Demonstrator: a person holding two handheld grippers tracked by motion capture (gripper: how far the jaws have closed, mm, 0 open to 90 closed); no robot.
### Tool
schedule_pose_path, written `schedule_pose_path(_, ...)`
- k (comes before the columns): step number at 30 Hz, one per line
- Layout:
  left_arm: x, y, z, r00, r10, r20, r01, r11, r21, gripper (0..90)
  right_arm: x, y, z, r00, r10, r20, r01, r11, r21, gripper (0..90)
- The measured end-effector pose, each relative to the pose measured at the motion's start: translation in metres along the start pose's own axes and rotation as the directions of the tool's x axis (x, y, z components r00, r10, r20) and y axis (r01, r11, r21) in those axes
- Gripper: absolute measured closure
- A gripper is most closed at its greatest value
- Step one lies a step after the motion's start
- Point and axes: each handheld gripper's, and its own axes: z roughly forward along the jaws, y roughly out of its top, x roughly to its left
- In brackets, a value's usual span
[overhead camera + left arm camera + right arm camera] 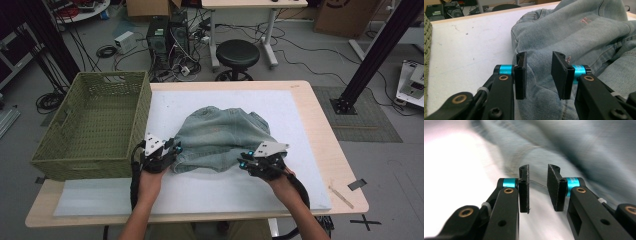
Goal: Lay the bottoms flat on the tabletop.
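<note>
A pale blue pair of denim jeans (220,135) lies crumpled on the white mat (300,130) in the middle of the table. At the near left edge of the garment is my left gripper (175,152). In the left gripper view the left gripper (539,72) has its jaws apart over a fold of the denim (579,32), and the pads do not press on it. My right gripper (245,162) is at the near right edge of the jeans. The right gripper view is blurred; there the right gripper (537,187) stands open, with the denim (586,150) just beyond the tips.
A green woven basket (95,125) stands on the table's left end, close beside my left gripper. Bare mat lies in front of the jeans and to their right. Beyond the table's far edge are a black stool (237,52), computer cases and cables on the floor.
</note>
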Motion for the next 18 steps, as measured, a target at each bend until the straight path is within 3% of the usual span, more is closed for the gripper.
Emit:
schedule_pose_path(2,0.0,0.0,0.0,1.0,0.002,0.002,-0.002,1.0,-0.003,64.3,0.004,0.002,0.011,0.9994,-0.006,-0.035,0.007,1.0,0.025,70.6)
schedule_pose_path(5,0.0,0.0,0.0,1.0,0.0,0.009,0.0,1.0,-0.005,62.5,0.007,0.008,0.028,0.9993,0.005,-0.038,-0.002,0.998,0.065,64.0)
schedule_pose_path(10,0.0,0.001,-0.002,0.9996,-0.016,0.025,0.016,0.9998,-0.012,55.1,0.002,0.014,0.057,0.9983,0.012,0.057,-0.02,0.988,0.153,62.1)
schedule_pose_path(11,0.0,0.001,-0.003,0.9994,-0.019,0.03,0.02,0.9997,-0.013,53.9,0.001,0.014,0.059,0.9983,0.02,0.054,-0.028,0.99,0.137,62.6)
schedule_pose_path(12,0.0,0.001,-0.003,0.9993,-0.021,0.032,0.021,0.9997,-0.015,52.7,0.0,0.014,0.06,0.9983,0.022,0.054,-0.029,0.99,0.137,64.0)
schedule_pose_path(15,0.0,0.001,-0.004,0.9992,-0.02,0.036,0.021,0.9996,-0.017,51.5,0.003,0.014,0.06,0.9997,0.017,0.015,-0.019,0.99,0.138,83.0)
schedule_pose_path(18,0.0,0.001,-0.006,0.999,-0.021,0.039,0.021,0.9997,-0.013,51.0,0.008,0.015,0.06,0.9994,-0.003,0.034,-0.002,0.99,0.143,86.3)
